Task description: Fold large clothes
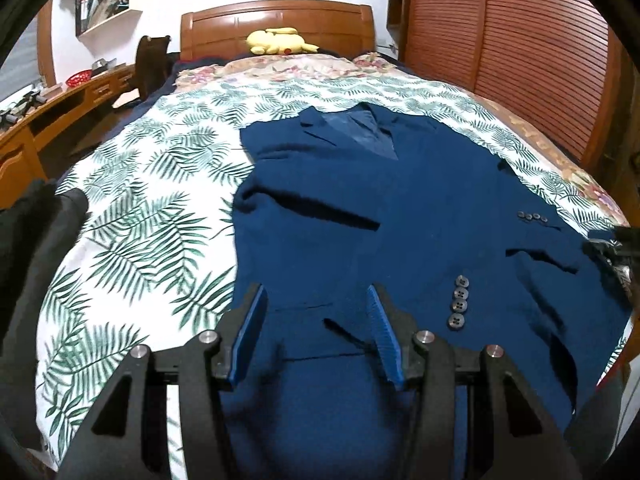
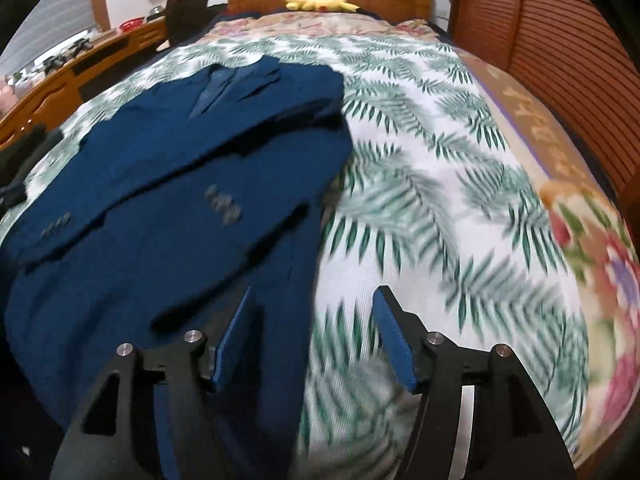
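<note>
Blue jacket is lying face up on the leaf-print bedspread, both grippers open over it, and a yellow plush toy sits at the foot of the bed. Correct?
Not quite. The yellow plush toy lies by the wooden headboard, as both wrist views show. The rest holds: blue jacket face up on the bedspread, left gripper and right gripper open.

Both wrist views: shared bed (image 1: 132, 184), headboard-facing
</note>
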A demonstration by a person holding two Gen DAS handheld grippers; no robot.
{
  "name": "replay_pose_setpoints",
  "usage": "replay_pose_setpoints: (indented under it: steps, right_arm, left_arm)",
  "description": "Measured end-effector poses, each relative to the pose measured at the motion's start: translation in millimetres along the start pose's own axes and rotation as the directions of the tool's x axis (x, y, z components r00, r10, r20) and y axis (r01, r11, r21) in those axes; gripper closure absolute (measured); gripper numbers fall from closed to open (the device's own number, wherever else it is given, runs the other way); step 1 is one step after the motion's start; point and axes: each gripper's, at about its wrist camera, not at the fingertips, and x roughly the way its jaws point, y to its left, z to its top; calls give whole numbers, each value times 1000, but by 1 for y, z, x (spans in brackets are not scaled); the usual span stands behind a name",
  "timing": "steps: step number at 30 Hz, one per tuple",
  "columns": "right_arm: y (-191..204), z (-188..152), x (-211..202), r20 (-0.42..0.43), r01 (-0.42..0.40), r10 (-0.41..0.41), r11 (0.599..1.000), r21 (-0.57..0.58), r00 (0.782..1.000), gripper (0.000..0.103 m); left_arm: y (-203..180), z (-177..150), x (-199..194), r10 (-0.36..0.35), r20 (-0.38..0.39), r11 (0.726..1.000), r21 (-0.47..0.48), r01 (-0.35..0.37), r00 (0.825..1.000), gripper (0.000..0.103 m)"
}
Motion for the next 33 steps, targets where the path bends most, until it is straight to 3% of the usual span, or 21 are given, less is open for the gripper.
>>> replay_pose_setpoints:
  steps: [5, 17, 22, 33]
  right_arm:
    - [9, -24, -13, -3, -6, 6, 1000, -26, 1000, 40]
    - [26, -43, -22, -7, -34, 34, 998, -54, 999, 39]
    - [28, -49, -26, -8, -44, 43, 998, -41, 999, 38]
    - [31, -56, -31, -25, -43, 42, 998, -47, 999, 37]
  left_arm:
    - [8, -13, -11, 28, 3, 999, -29, -28, 1000, 52]
    - [25, -48, -38, 92, -40, 992, -86, -95, 995, 52]
    - [36, -65, -50, 88, -48, 989, -112, -93, 995, 52]
    - [44, -95, -64, 6, -70, 989, -144, -17, 998, 52]
